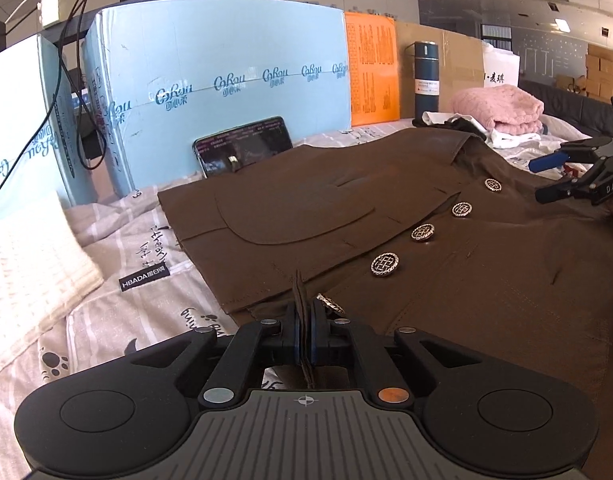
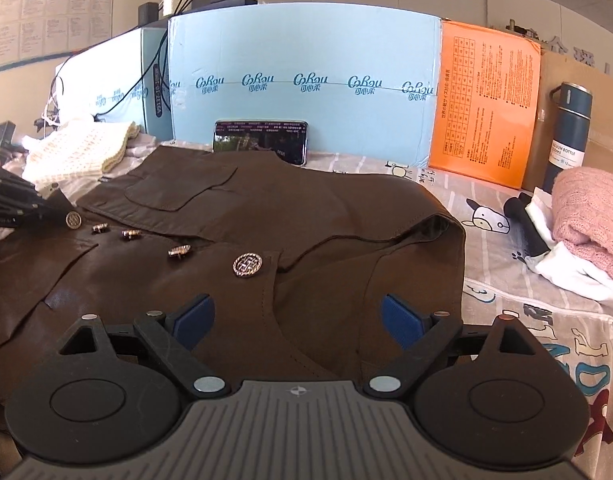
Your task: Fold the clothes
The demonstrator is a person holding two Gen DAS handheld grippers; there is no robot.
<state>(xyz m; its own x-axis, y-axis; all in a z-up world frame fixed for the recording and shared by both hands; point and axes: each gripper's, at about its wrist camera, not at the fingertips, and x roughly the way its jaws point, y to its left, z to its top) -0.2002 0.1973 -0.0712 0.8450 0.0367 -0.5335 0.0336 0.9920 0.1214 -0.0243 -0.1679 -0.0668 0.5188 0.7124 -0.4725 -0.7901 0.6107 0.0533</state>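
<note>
Flat on the bedsheet (image 2: 506,280), the brown jacket (image 1: 426,208) is hem-pinched by the left claw (image 1: 305,336); right claw (image 2: 296,320) gapes empty.

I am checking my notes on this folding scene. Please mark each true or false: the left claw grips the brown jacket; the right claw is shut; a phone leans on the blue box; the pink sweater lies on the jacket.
1. The left claw is shut on the brown leather-like jacket. True.
2. The right claw is shut. False: it is open above the jacket.
3. A black phone leans on the light blue cardboard box. True.
4. The folded pink knitted sweater lies on the jacket. False: it lies beside it.
</note>
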